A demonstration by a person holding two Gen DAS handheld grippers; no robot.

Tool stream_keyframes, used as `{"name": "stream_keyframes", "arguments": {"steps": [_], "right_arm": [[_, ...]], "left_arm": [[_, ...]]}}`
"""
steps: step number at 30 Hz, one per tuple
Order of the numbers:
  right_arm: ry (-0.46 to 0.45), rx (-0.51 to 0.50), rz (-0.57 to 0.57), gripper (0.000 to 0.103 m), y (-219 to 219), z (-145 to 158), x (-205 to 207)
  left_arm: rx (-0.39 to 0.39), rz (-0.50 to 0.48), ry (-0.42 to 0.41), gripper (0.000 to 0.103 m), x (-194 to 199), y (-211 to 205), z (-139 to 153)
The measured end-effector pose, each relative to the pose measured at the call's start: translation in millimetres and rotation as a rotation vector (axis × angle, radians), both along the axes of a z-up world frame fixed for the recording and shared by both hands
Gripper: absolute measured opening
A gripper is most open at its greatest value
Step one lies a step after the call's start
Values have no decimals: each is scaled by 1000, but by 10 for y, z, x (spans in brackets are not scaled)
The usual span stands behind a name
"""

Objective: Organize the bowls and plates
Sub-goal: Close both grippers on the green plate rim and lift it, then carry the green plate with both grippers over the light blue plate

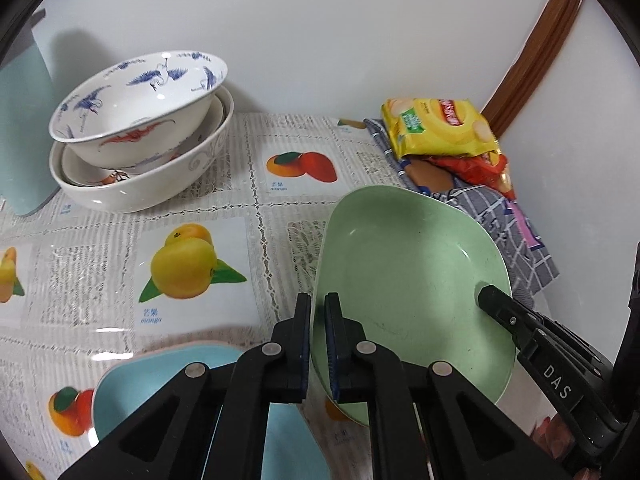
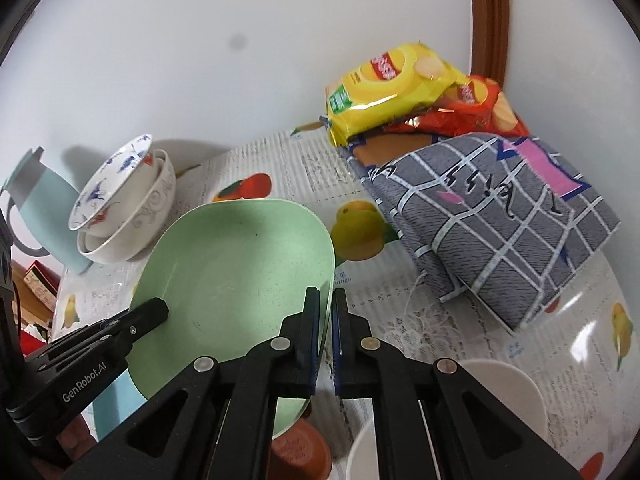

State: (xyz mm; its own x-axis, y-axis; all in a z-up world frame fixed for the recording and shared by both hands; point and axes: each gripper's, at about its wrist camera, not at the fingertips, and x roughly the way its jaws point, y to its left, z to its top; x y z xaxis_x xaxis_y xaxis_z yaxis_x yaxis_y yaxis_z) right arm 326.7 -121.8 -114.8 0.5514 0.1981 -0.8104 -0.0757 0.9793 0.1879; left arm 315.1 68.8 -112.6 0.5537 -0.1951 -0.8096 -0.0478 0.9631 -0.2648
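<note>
Between both claws' [image 1: 318,344] pads, green plate [image 1: 408,280] rim.

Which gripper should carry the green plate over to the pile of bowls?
Probably the left gripper. Both it and the right gripper pinch the green plate's rim, but the bowls sit on the left gripper's side, with open tablecloth between. The right would have to reach across the plate.

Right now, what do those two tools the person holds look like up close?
Both are matte black plastic. Each left tool and right tool has two flat fingers with blue pads, joined by linked bars with round silver rivets. White lettering marks their sides: "DAS" on one, "GenRobot.AI" on the other.
</note>
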Motion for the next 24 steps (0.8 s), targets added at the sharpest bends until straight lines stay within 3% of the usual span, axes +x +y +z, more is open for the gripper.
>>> {"name": "stream_keyframes", "arguments": {"steps": [24], "right_arm": [[-91,42,-36,4,-365,627,-1181]], "left_arm": [[15,-10,-90,7,-1101,-268,627]]}}
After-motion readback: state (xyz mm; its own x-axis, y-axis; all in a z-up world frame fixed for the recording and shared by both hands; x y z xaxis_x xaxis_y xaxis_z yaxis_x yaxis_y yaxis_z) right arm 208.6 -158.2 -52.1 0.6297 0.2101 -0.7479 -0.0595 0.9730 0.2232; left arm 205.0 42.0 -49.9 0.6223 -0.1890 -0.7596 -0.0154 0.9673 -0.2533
